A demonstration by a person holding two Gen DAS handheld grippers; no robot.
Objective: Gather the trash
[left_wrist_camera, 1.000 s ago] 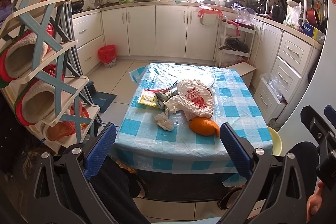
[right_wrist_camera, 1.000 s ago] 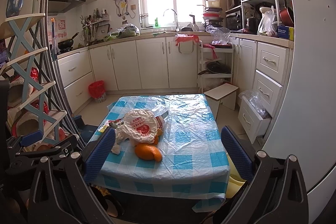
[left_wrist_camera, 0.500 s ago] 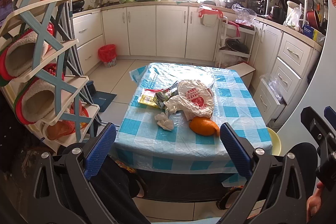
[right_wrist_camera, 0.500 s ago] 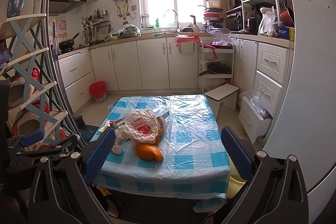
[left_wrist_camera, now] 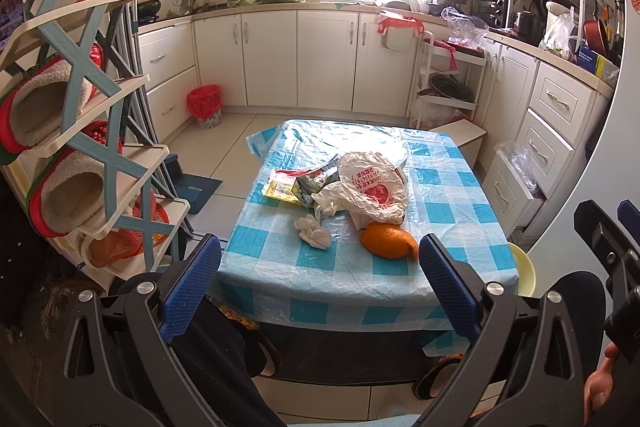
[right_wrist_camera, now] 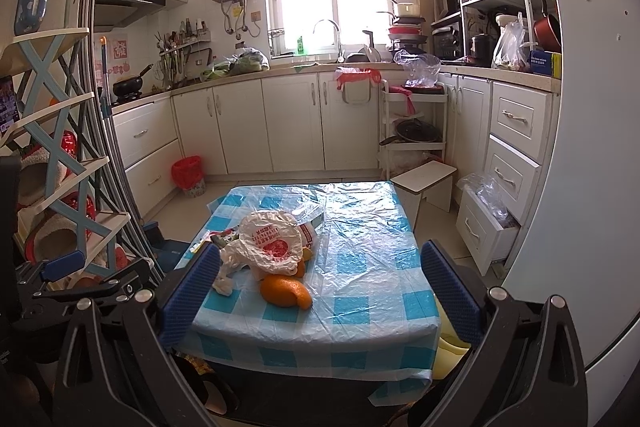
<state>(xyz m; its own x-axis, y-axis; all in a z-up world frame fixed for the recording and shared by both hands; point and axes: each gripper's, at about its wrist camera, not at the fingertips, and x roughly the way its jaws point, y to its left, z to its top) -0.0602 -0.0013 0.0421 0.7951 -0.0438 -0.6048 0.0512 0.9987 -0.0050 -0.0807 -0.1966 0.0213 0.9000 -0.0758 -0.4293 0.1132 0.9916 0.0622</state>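
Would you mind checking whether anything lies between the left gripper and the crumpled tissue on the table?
Nothing visible does. The left gripper is open, short of the table's near edge, and the crumpled tissue sits just beyond on bare cloth. The orange peel lies off to its right.

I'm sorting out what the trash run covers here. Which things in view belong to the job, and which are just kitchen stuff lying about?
Job:
crumpled tissue
orange peel
white plastic bag
yellow wrapper
red-lined bin, the likely drop-off
left gripper and right gripper, both open

Just lying about:
slippers in the rack
small stool
black pan on the stove
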